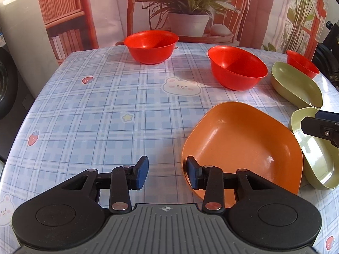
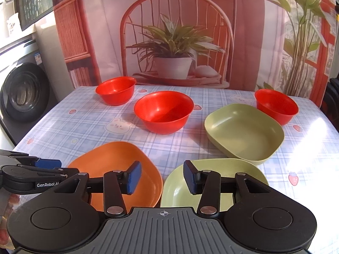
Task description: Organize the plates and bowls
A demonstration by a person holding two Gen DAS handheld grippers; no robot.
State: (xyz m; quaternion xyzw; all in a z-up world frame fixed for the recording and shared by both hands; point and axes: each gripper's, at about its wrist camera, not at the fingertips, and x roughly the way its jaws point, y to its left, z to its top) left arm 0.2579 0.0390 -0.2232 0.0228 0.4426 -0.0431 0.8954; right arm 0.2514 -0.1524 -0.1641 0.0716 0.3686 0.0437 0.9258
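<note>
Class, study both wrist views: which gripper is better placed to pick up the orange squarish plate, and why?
Left. The left gripper straddles the near rim of the orange squarish plastic plate, one pad inside, one outside. The right gripper hangs over the gap between that plate and the nearer pale green squarish plate.

Bright daylight, warm cast, white glare on the tabletop (image 2: 313, 127) at right, soft shadows beside the red bowls (image 1: 237, 67), sharp focus, strong fisheye bending at the edges
</note>
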